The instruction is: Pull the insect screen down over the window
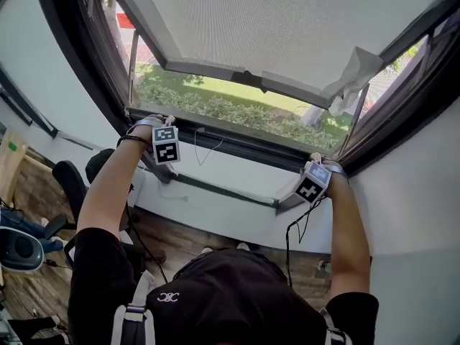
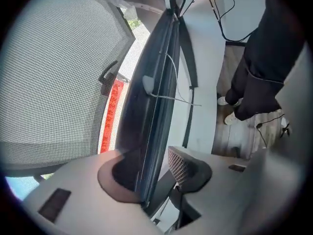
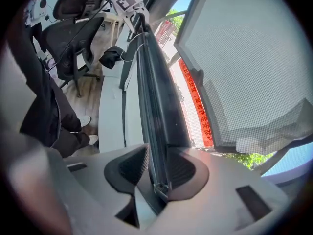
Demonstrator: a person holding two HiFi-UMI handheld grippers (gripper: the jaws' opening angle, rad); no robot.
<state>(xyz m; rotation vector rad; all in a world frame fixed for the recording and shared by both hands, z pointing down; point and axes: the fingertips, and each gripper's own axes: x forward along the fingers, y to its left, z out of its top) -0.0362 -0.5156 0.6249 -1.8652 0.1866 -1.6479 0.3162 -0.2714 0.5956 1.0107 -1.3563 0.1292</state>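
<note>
My head camera looks steeply down; both gripper cameras sit close, facing each other along the dark rail (image 1: pixel 237 144) (shared by all).

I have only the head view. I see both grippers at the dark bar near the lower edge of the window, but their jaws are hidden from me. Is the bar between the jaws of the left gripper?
Observer: Yes. In the left gripper view the dark bar runs between the jaws of the left gripper. It lies against one pad, and a thin gap seems to show at the other pad.
Operator: And the right one?
Observer: In the right gripper view the right gripper has the dark bar between its two pads, and they appear to press on it from both sides.
</note>
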